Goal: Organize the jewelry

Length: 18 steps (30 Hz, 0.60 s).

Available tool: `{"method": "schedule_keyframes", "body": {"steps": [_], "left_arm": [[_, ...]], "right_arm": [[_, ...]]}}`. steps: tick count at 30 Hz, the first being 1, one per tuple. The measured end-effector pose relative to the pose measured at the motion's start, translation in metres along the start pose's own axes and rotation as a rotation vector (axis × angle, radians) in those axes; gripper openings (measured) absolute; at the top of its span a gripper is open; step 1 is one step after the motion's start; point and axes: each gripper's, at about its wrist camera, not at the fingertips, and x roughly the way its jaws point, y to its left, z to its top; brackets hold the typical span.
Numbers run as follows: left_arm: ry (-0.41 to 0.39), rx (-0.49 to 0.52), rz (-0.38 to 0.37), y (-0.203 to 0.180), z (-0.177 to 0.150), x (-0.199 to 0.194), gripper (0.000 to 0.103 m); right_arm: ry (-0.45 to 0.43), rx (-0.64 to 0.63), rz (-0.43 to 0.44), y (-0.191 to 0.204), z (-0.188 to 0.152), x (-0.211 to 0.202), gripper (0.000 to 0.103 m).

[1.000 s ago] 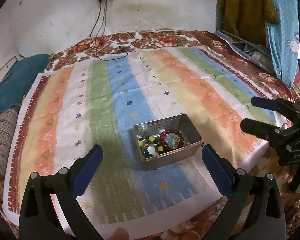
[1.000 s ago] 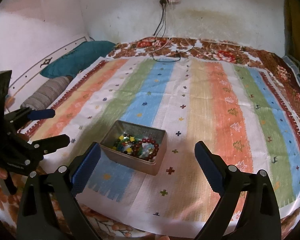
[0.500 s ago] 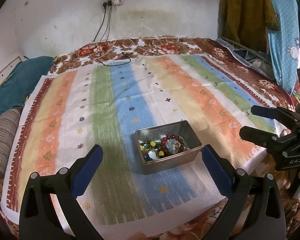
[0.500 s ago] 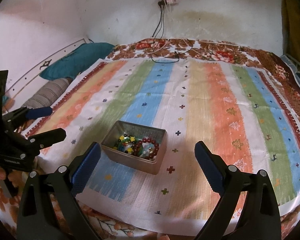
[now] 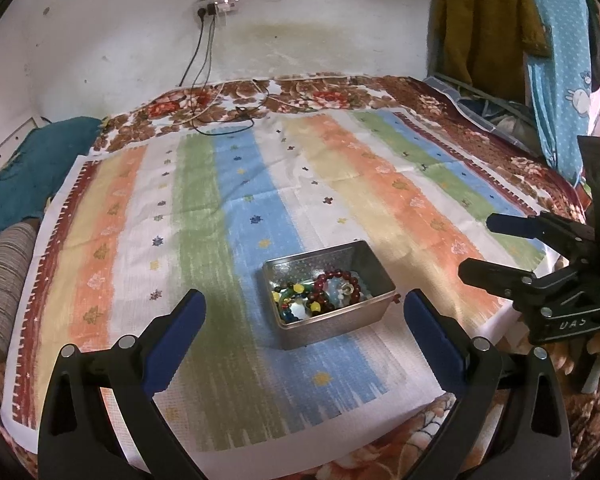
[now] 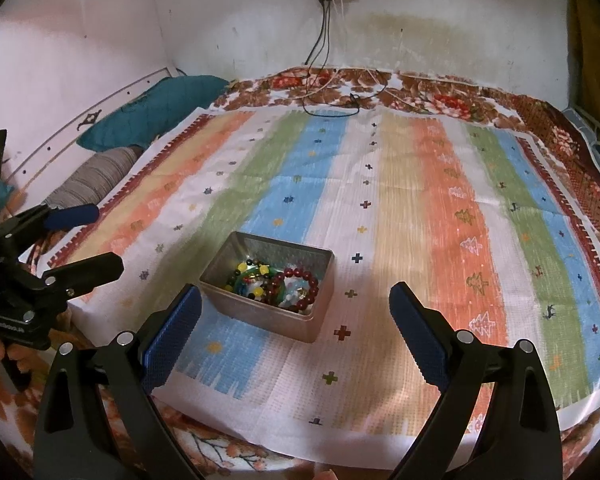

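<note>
A grey metal tin (image 5: 342, 322) stands on the striped cloth near the bed's front edge; it also shows in the right wrist view (image 6: 236, 304). It holds beaded jewelry, among it a dark red bead bracelet (image 5: 334, 280) (image 6: 300, 280) and yellow and green beads (image 6: 252, 270). My left gripper (image 5: 304, 312) is open and empty, held back from the tin, its fingers to either side. My right gripper (image 6: 294, 304) is open and empty, also short of the tin. Each gripper shows in the other's view, the right one (image 5: 500, 248) and the left one (image 6: 88, 240).
The striped cloth (image 5: 220, 208) covers a floral bedspread (image 6: 420, 96). A teal pillow (image 6: 156, 104) and a striped bolster (image 6: 92, 176) lie at the left. Cables (image 5: 228, 116) hang from a wall socket onto the bed. Clothes (image 5: 500, 20) hang at the right.
Both grippers have drawn back and risen a little, so the tin sits slightly farther off in both views. Both stay open. The tin has not moved.
</note>
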Motion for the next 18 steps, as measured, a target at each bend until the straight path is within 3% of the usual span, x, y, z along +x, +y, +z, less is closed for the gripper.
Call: {"method": "schedule_keyframes", "body": {"steps": [18], "left_arm": [[0.000, 0.009, 0.007, -0.0023, 0.0000, -0.0007, 0.097]], "right_arm": [[-0.003, -0.009, -0.001, -0.0026, -0.0014, -0.0002, 0.096]]}}
